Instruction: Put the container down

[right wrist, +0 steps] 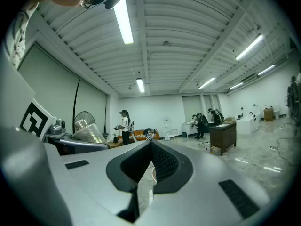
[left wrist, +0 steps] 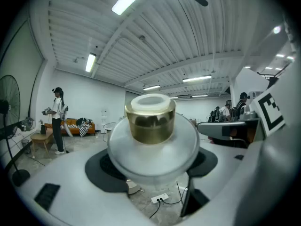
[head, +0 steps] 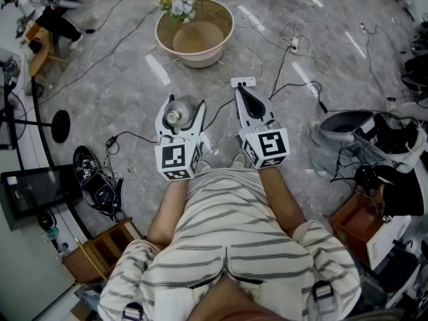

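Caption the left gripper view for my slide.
Left gripper holding a frosted, gold-necked container upright between its jaws.

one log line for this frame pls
container: held, not yet down | left hand-held gripper: shut on container | right hand-held gripper: shut, empty

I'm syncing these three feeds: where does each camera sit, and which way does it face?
Head view: on the person's head, facing steeply down at the floor; shows the striped shirt, forearms, the left gripper shut on the container, the shut right gripper.
Left gripper view: on the left gripper, facing roughly level across the room; the container sits between its jaws.
Right gripper view: on the right gripper, facing level across the room; its jaws are together.
Shared: both gripper views show the standing person by the orange sofa.
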A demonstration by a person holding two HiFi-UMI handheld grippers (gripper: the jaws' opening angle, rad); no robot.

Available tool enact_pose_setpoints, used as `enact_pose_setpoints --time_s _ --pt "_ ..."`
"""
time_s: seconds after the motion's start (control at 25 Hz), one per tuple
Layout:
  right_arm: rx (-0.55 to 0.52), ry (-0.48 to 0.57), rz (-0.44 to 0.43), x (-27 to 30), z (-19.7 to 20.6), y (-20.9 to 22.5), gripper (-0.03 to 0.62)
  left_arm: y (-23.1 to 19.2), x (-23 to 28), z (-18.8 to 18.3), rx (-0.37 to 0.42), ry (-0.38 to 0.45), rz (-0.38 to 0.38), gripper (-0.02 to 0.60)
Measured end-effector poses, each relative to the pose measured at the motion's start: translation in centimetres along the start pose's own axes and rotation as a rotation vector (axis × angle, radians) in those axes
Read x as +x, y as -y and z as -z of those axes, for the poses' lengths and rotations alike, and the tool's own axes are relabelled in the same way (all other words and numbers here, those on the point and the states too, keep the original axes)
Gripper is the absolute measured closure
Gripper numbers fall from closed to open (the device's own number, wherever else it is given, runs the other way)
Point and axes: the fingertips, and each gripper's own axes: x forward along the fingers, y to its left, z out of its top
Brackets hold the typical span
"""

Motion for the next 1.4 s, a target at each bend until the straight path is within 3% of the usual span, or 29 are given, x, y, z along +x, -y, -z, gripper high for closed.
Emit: enact_pose_setpoints --time_s 0.36,0.64,0.88,1.4 --pt "0.034 0.016 0.027 -0.3 0.8 -2.1 0.585 -1.1 -1.4 1.1 0.001 0.003 0.047 0.249" --pt "0.007 0.02 0.079 -1.4 1.2 -4.1 0.585 -2.4 -2.4 1.0 -0.007 0.03 0.087 0.249" --pt "-0.014 0.019 0.075 -1.0 1.2 -5.3 0.585 -3.2 -2.6 1.4 -0.028 0.027 0.087 0.249" --pt "0.035 0.012 0.081 8.4 2.1 0.9 0.585 -6.3 7.9 2.2 0.001 -0.031 0.08 0.249"
